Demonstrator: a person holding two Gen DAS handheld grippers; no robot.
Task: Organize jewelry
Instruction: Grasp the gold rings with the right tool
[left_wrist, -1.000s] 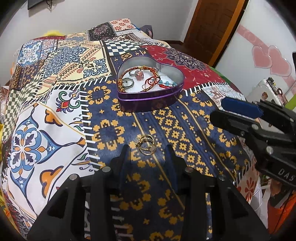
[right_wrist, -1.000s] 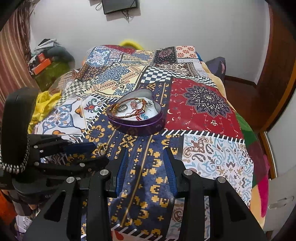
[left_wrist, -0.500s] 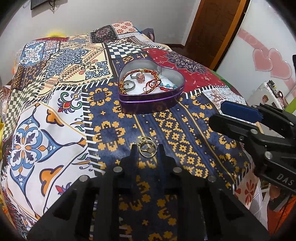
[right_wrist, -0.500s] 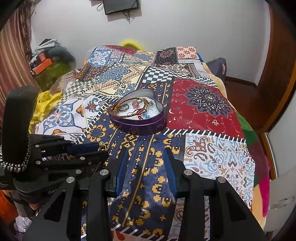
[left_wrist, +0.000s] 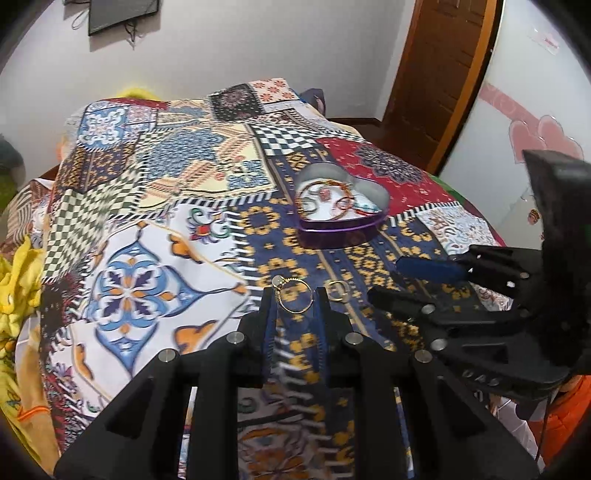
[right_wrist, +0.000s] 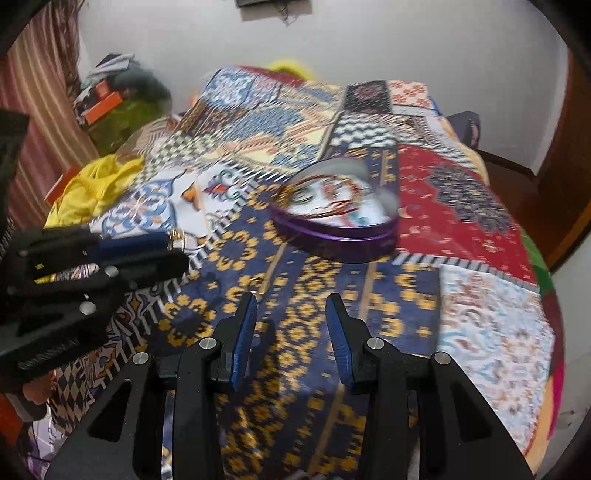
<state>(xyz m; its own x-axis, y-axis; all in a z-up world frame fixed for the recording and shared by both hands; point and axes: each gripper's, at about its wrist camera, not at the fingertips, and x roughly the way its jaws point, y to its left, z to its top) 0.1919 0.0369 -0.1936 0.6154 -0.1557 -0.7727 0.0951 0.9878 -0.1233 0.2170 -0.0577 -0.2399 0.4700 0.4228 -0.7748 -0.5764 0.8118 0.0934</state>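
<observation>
My left gripper (left_wrist: 294, 297) is shut on a thin gold ring (left_wrist: 294, 298) and holds it just above the patterned bedspread (left_wrist: 147, 258). A second gold ring (left_wrist: 338, 290) lies on the blue-and-yellow patch just right of it. Farther back stands the purple heart-shaped tin (left_wrist: 341, 221), open, with bracelets and rings inside. My right gripper (right_wrist: 291, 314) hangs open over the blue patch with nothing between its fingers. In the right wrist view the left gripper (right_wrist: 179, 247) reaches in from the left with the ring (right_wrist: 176, 235) at its tip, short of the tin (right_wrist: 332, 236).
Yellow cloth (right_wrist: 92, 188) lies at the bed's left side, with a clutter pile (right_wrist: 118, 85) behind it. A wooden door (left_wrist: 436, 74) and a white panel with pink hearts (left_wrist: 535, 136) stand to the right. The bed drops off along its right edge.
The left gripper's jaws closed on one gold ring and lifted it off the bedspread; the other ring stayed down. The right gripper drifted in closer beside it.
</observation>
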